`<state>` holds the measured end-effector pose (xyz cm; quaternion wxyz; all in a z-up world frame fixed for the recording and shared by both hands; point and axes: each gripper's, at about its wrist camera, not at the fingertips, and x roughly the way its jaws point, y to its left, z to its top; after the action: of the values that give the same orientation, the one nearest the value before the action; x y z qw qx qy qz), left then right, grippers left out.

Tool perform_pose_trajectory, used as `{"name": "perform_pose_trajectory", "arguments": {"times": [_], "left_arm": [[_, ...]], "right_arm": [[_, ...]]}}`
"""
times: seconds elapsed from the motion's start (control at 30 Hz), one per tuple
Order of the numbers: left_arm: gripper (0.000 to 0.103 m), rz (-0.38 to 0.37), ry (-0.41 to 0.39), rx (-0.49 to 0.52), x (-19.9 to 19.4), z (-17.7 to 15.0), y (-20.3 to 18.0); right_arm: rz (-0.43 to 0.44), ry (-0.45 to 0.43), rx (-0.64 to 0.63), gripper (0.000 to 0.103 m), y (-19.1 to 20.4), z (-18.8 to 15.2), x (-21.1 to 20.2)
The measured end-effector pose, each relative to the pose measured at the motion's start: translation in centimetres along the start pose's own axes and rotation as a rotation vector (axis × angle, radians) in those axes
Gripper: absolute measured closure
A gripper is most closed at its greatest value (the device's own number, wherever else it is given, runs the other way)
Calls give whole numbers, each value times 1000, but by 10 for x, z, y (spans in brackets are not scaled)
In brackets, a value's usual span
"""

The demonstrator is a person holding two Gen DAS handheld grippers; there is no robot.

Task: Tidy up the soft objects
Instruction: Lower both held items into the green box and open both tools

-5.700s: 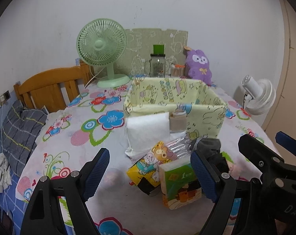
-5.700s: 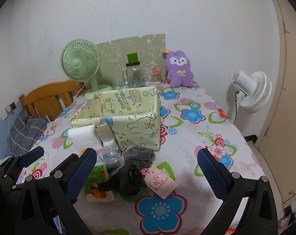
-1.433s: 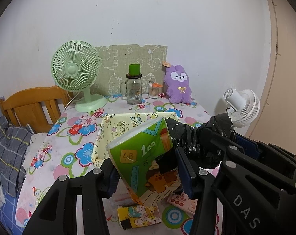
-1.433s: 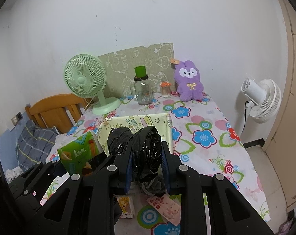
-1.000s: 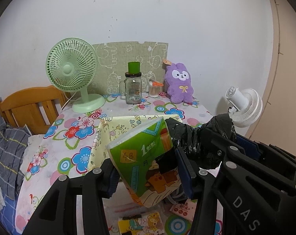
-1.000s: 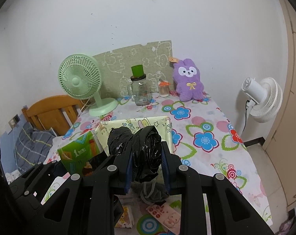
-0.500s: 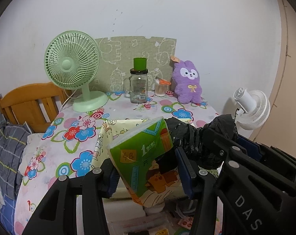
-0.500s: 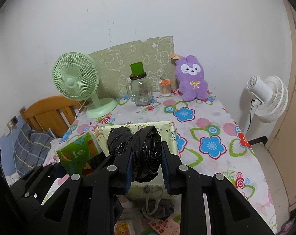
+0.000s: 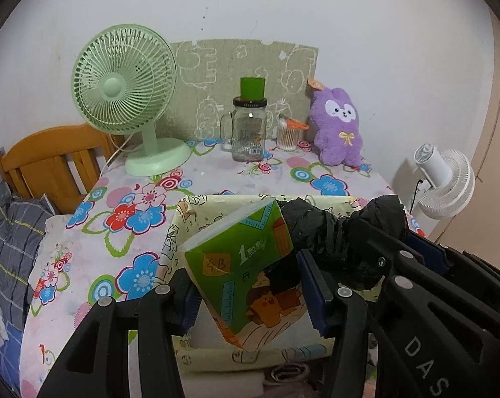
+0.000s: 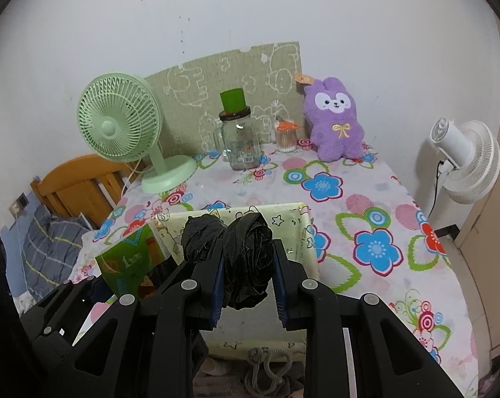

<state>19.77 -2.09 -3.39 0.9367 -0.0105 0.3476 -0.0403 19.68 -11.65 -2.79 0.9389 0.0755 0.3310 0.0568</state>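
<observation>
My left gripper holds a green tissue pack between its blue pads; its jaws are opening, and the pads still touch the pack. The pack hangs tilted over the left half of the yellow fabric box. My right gripper is shut on a crumpled black plastic bag, which hangs over the same box. In the left wrist view the bag sits just right of the pack. The right wrist view shows the pack at lower left.
At the back of the floral table stand a green fan, a glass jar, a swab pot and a purple plush. A white fan stands off the right edge, a wooden chair on the left. A grey corded item lies before the box.
Both grippers have moved forward and slightly down with their loads, and now hang over the yellow box. The loose items on the near table have slid out of view below.
</observation>
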Motion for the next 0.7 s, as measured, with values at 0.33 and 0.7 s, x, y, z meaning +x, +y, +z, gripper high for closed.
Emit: {"name": "perform_pose_trajectory", "arguments": {"times": [0.33,0.7], "left_arm": [[23,-10,23,18,18,-1,-2],[21,-20,61,-4,32,-2,5]], "right_arm": [[-15,24,-5,74,-4,-2,21],[-1,24,-20,29,-4,0,38]]}}
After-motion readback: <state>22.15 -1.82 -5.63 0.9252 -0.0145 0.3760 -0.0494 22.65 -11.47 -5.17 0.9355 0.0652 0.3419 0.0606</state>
